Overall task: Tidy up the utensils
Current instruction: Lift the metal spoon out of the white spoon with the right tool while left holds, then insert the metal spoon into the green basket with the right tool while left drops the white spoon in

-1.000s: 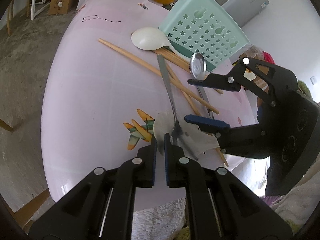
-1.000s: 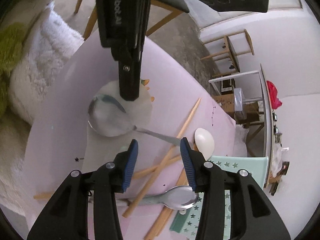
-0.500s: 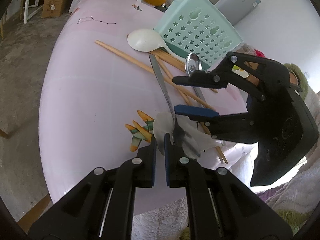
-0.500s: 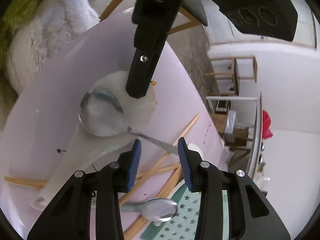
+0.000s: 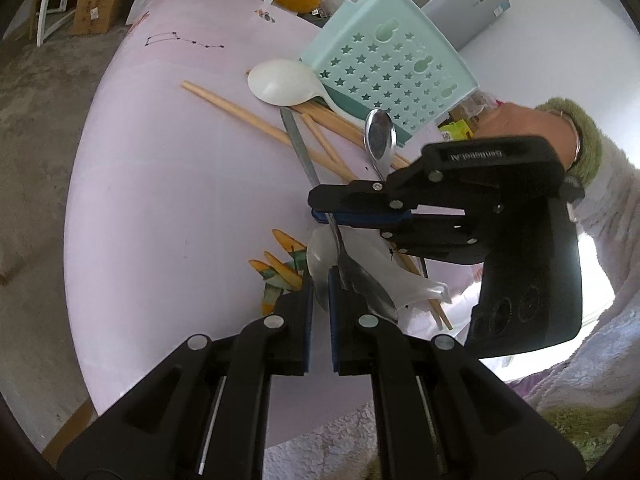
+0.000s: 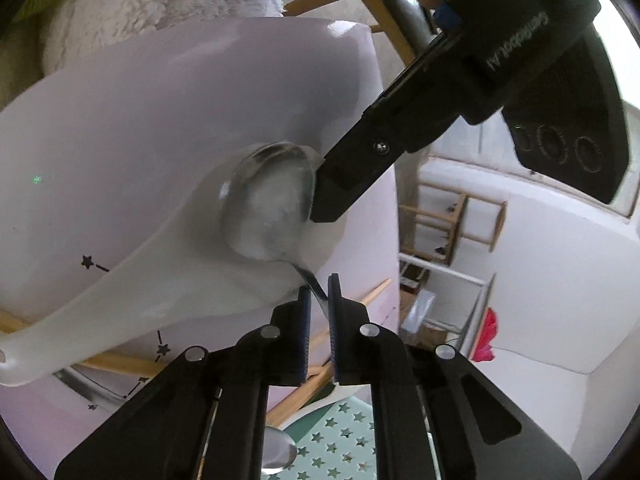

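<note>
Left wrist view, nearest first. The left gripper (image 5: pixel 320 280) has its fingers drawn together at the rim of the steel spoon (image 5: pixel 362 286), whose bowl lies in the bowl of a translucent ladle (image 5: pixel 384 268) on the pink table (image 5: pixel 160 200); whether the pads actually pinch the rim cannot be told.

The spoon's handle is its long axis. It runs up and away from the left gripper, toward the basket (image 5: pixel 392 64).

Just beyond the bowl, the right gripper (image 5: pixel 320 208) crosses this axis from the right. Its jaws have just been closing and now clamp the handle (image 6: pixel 318 290) near the neck; the right wrist view shows the thin stem between the blue pads (image 6: pixel 305 316). The right hand is therefore the nearer to the spoon's liftable part.

Farther on lie chopsticks (image 5: pixel 240 110), a second steel spoon (image 5: pixel 380 134) and a white spoon (image 5: pixel 280 82), all touching or just beside the tipped basket.

Judgement: the lift should follow the handle's line, drawing the bowl clear of the ladle toward the basket.
</note>
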